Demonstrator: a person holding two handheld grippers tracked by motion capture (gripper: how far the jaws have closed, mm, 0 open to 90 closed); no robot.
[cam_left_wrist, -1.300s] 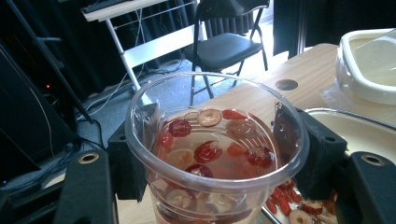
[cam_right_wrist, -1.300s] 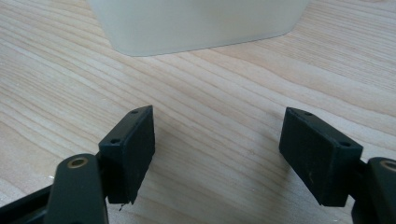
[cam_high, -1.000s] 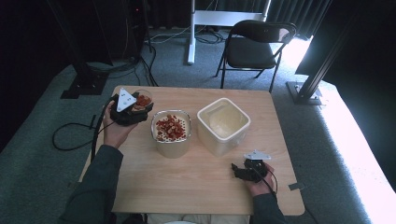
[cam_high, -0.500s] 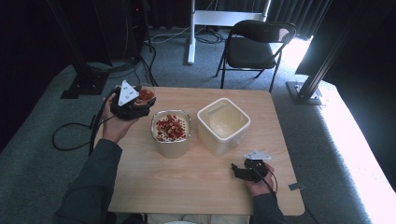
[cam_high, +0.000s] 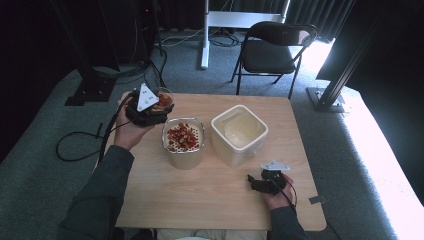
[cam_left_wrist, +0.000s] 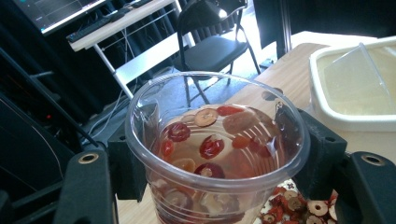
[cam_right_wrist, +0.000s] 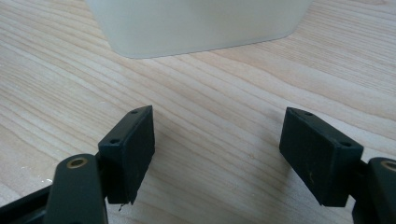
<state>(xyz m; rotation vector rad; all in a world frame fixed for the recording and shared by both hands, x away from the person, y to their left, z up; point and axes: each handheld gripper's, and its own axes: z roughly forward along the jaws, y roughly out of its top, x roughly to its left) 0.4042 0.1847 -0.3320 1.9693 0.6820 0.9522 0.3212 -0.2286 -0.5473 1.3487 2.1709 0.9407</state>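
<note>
My left gripper (cam_high: 150, 107) clamps a clear cup (cam_left_wrist: 215, 148) of red date slices between its jaws, held above the table's (cam_high: 210, 200) far left corner. Just right of it stands a tub (cam_high: 183, 142) of slices. My right gripper (cam_right_wrist: 217, 156) rests on the table, jaws apart, empty, with the white bin (cam_right_wrist: 196, 23) just ahead.

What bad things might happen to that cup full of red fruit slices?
The left tongs squeeze the thin clear cup, which may buckle or slip. It is full of slices and held above the table's far left corner, so a tilt could spill them onto the floor instead of into the container of slices.
</note>
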